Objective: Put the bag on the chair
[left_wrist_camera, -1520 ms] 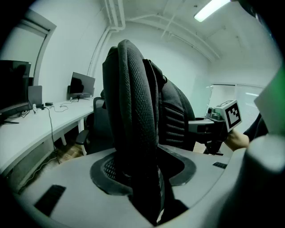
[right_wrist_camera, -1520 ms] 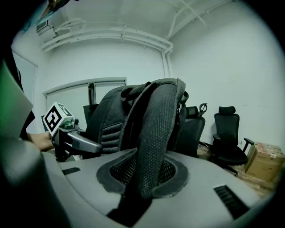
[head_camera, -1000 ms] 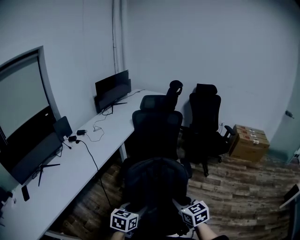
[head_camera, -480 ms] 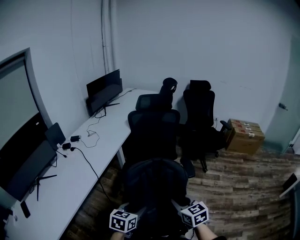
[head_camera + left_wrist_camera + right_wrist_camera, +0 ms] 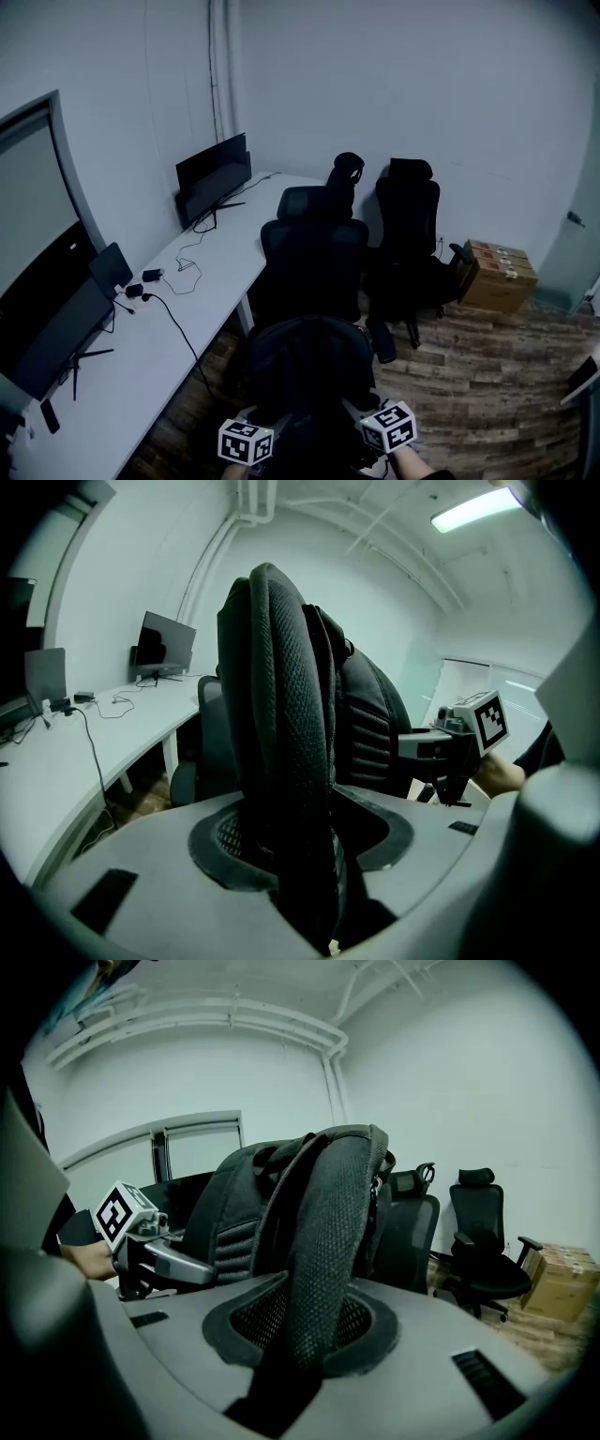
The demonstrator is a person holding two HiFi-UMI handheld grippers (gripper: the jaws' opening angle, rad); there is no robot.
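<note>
**1. bag** (image 5: 309, 370): blk backpack, near centre of scene. Held up off the floor by both grippers, straps on the near side, ribbed back padding showing btwn them. Sits just this side of the nearest chair (image 5: 314, 267), not on its seat.

**2. L gripper** (image 5: 298, 841): jaws part-closed and clamped on the L strap (image 5: 281, 696). Strap is padded mesh and rises upright from btwn the pads. Marker cube shows at the bag's near-left corner in head view.

**3. R gripper** (image 5: 305, 1321): jaws part-closed, pinching the R strap (image 5: 328, 1222). Same mesh, running up and over the bag's top. Marker cube at the bag's near-right corner.

**4. Chairs, blk, high-backed, 3 off.**
- Nearest chair is just beyond the bag.
- Second chair (image 5: 314, 202) is directly behind it on the far side, by the desk.
- Third chair (image 5: 408, 239) is to the right of those, near the far wall, w/ headrest.

**5. desk** (image 5: 225, 253): long, white, along the left wall.
- Far monitor (image 5: 214, 173) at the far end.
- Near monitor (image 5: 58, 328) at the near-left end.
- Cables (image 5: 178, 323) trailing across the top btwn them.

**6. cardboard box** (image 5: 497, 277): far right, on the wood floor (image 5: 487, 394), just beside the third chair.

**7. pipe** (image 5: 220, 66): runs up the far-left wall corner.
</note>
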